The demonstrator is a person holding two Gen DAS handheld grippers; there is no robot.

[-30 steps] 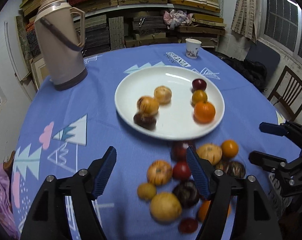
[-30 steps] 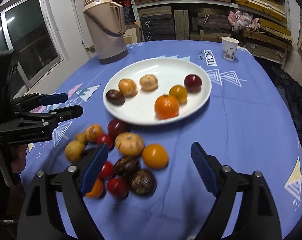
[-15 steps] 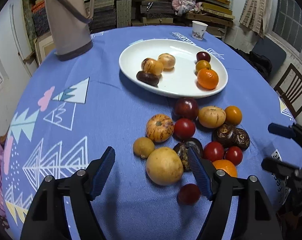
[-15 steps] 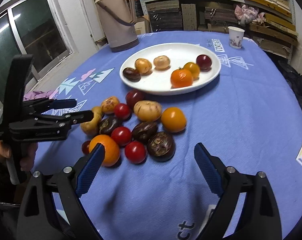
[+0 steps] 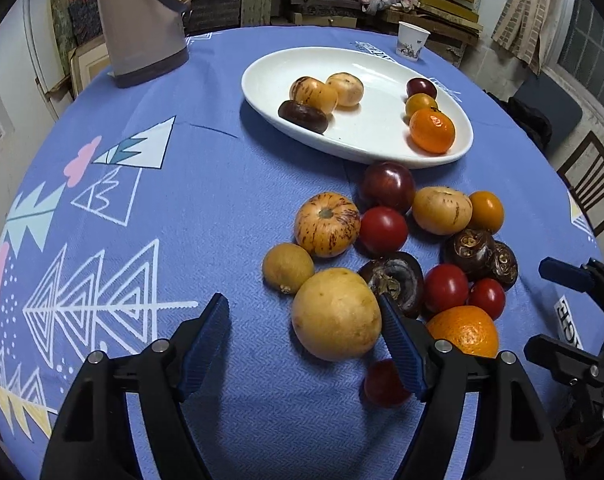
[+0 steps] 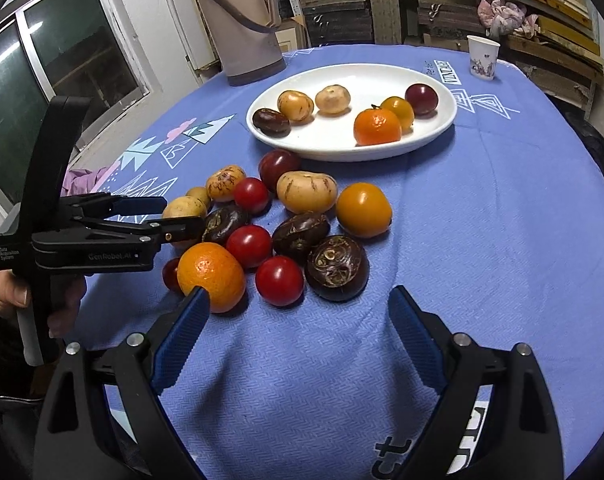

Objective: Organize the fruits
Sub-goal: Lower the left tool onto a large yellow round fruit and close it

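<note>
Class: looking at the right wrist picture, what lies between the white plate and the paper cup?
Only bare blue tablecloth with white print separates plate and cup.

A lived-in storeroom or workshop doubling as a dining corner — shelves (image 6: 442, 4) across the top of the frame are crammed with stacked boards and cardboard, while a round table in a printed blue cloth (image 6: 482, 200) carries a thermos (image 6: 238, 20) and paper cup (image 6: 483, 57).

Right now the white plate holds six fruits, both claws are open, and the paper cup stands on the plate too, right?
Not quite: the paper cup stands on the blue tablecloth behind the white plate, as the right wrist view shows. The plate does hold six fruits, and the left claw and right claw are open.
</note>
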